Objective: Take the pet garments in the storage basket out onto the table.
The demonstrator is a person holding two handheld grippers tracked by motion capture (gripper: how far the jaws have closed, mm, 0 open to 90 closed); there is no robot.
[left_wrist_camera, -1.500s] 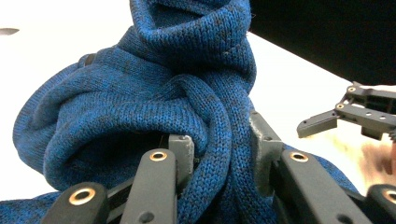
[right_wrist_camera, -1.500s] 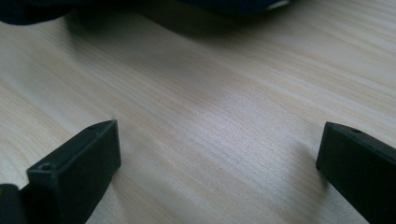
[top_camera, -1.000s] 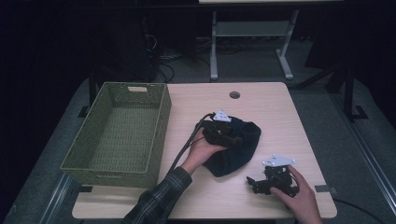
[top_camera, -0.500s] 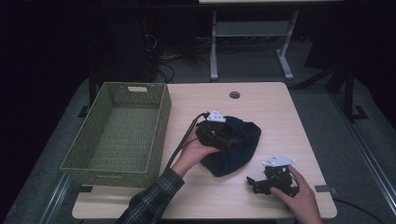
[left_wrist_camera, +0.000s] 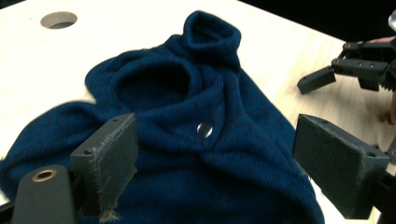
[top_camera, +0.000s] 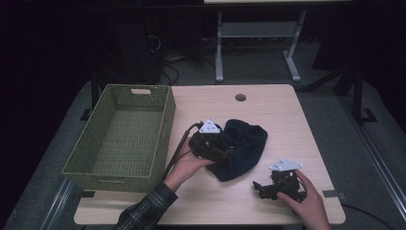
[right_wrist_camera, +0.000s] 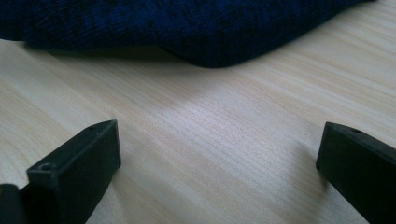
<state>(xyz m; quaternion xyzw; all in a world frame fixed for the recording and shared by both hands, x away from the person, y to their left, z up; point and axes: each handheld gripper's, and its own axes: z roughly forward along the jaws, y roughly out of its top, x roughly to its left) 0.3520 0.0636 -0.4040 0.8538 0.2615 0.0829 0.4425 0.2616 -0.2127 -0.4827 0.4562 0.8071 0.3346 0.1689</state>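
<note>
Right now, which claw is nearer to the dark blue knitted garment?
Left. The left claw hovers open over the dark blue knitted garment; the right claw rests on the table beside it, apart.

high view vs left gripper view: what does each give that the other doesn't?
High view alone: the green woven basket at the table's left, the person's plaid sleeve, and the floor with a metal stand beyond the table.

Left gripper view alone: the left gripper with jaws wide apart and nothing between them, having just been opening, and a small clear button on the knit.

Both: the dark blue knit garment, the table's round hole, and the right gripper resting nearby with jaws apart.
</note>
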